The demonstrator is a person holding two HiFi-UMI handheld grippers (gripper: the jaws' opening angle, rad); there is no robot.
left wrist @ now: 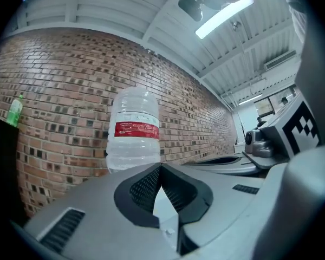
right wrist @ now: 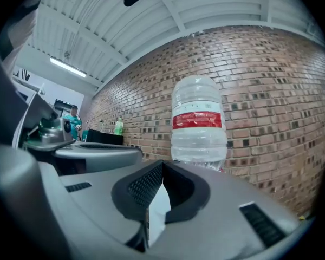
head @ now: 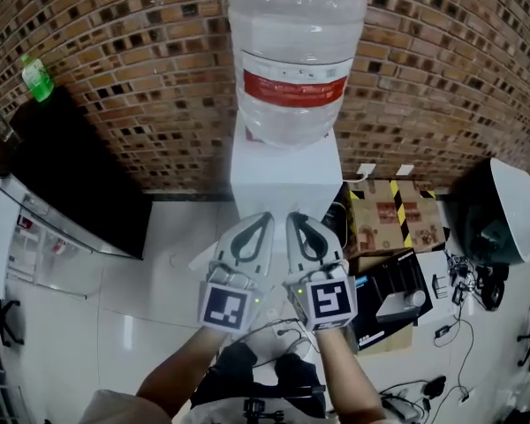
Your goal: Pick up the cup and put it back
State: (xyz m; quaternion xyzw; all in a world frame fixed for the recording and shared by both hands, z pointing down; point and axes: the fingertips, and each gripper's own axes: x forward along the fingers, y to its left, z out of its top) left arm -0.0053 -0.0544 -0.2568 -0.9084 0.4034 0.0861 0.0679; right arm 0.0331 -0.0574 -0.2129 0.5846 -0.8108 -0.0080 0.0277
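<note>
No cup shows in any view. My left gripper (head: 265, 216) and right gripper (head: 293, 216) are held side by side, pointing at the white water dispenser (head: 287, 170) with its big clear bottle (head: 296, 56) bearing a red label. Both grippers are shut, tips touching, with nothing held. In the left gripper view the closed left gripper (left wrist: 161, 167) lines up under the bottle (left wrist: 133, 134). The right gripper view shows the closed right gripper (right wrist: 162, 164) just left of the bottle (right wrist: 199, 126). The jaws hide the dispenser's front and taps in both gripper views.
A brick wall (head: 141, 60) stands behind the dispenser. A black cabinet (head: 79, 184) with a green bottle (head: 37, 78) on it is at the left. Cardboard box (head: 393, 215), black case (head: 393, 294) and cables lie at the right. A person (right wrist: 74, 121) stands far off.
</note>
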